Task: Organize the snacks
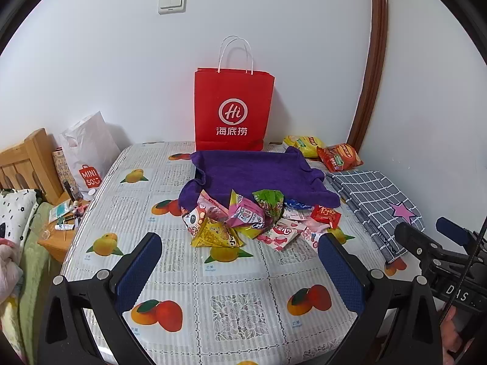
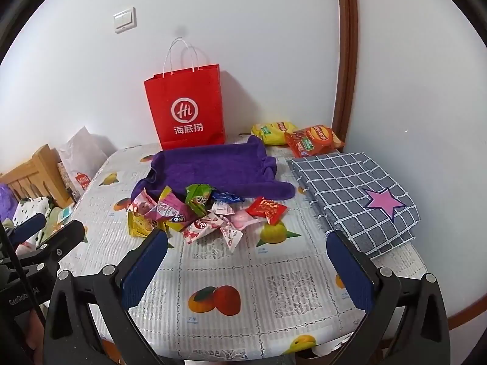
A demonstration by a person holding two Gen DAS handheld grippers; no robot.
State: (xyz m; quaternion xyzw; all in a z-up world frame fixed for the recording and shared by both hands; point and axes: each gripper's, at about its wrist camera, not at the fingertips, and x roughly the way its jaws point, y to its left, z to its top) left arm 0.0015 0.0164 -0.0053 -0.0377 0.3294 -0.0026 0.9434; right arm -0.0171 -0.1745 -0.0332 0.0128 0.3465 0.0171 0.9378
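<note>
Plain white wall (image 1: 106, 60) with a light switch (image 1: 172, 2), brown wooden door frame (image 1: 376, 60) on the right, wooden headboard (image 1: 27, 164) off left.

A red bag (image 1: 233, 112) stands at 12 o'clock against the wall, a light switch (image 1: 172, 2) above it at 11. At 3 o'clock a checked cloth (image 1: 376, 202) with a pink star lies folded on the fruit-print tabletop (image 1: 237, 298). At 9 o'clock a white bag (image 1: 89, 155) leans beside a wooden headboard (image 1: 29, 167).

Bare tablecloth (image 2: 243, 276) ahead, snack pile (image 2: 201, 213) blocking purple tray (image 2: 213, 167)
</note>
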